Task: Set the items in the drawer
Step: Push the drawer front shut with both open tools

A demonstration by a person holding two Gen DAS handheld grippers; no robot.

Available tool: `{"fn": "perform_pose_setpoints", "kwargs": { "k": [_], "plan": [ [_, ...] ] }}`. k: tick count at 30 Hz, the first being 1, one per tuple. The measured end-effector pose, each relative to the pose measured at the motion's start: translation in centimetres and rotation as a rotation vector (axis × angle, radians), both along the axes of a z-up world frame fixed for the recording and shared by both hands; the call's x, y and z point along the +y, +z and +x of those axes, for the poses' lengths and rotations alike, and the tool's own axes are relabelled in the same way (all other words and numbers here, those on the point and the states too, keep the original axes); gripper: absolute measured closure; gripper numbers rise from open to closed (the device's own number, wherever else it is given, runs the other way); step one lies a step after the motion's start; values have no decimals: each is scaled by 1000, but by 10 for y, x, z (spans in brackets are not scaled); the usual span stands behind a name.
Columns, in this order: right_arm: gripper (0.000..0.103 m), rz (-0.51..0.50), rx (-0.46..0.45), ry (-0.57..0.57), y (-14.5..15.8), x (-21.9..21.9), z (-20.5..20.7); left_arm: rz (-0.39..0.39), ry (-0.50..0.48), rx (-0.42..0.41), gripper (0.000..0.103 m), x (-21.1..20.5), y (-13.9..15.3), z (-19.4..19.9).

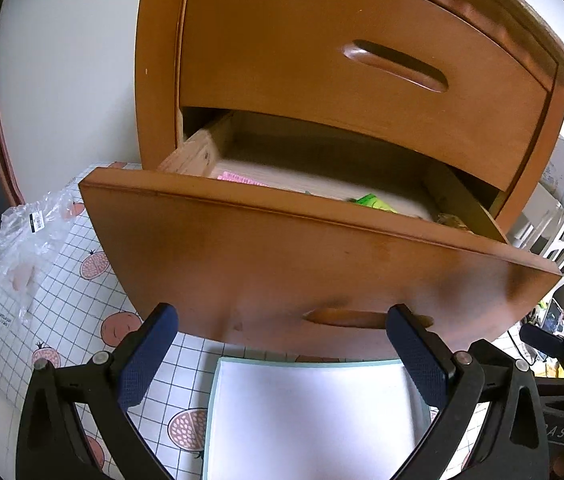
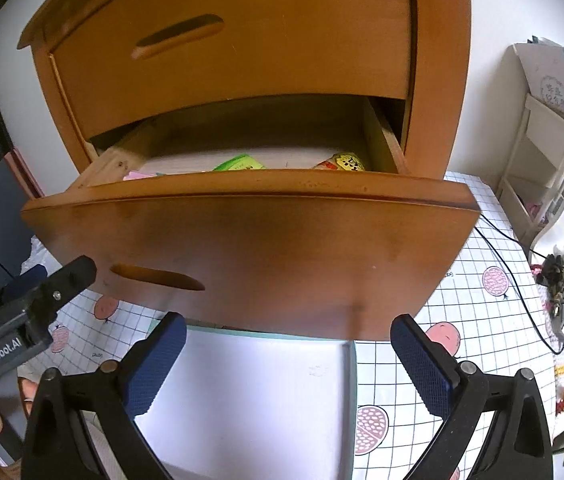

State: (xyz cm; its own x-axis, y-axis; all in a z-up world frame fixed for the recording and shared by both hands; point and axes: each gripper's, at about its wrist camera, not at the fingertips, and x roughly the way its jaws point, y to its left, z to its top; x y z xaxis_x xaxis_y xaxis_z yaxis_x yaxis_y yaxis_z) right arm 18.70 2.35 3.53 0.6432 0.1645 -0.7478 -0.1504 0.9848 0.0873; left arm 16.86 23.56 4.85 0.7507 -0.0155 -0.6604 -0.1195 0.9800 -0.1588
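While tool [image 1: 282,344] empty, drawer [image 1: 302,256] ahead

My 2 claws have matt black plastic arms; the left gripper [image 1: 282,320] and right gripper [image 2: 288,330] carry blue pads [image 2: 157,364] with a rough, dimpled texture. The drawer [image 1: 302,264] is smooth, semi-gloss varnished wood. The tablecloth [image 2: 478,320] looks slick. A crinkled clear plastic bag [image 1: 21,248] glistens.

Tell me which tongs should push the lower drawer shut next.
Left, probably. The left tongs stand open right at the lower drawer's handle recess, one fingertip overlapping it. The right tongs face the plain front, off to the side of that recess.
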Motion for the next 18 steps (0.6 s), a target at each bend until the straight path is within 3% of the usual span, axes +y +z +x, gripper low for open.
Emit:
{"fn": "perform_pose_setpoints", "kwargs": {
  "k": [18],
  "plan": [
    [0, 3, -24, -35, -3, 2, 35, -16, 7, -14, 0, 9, -1, 47]
  ]
}}
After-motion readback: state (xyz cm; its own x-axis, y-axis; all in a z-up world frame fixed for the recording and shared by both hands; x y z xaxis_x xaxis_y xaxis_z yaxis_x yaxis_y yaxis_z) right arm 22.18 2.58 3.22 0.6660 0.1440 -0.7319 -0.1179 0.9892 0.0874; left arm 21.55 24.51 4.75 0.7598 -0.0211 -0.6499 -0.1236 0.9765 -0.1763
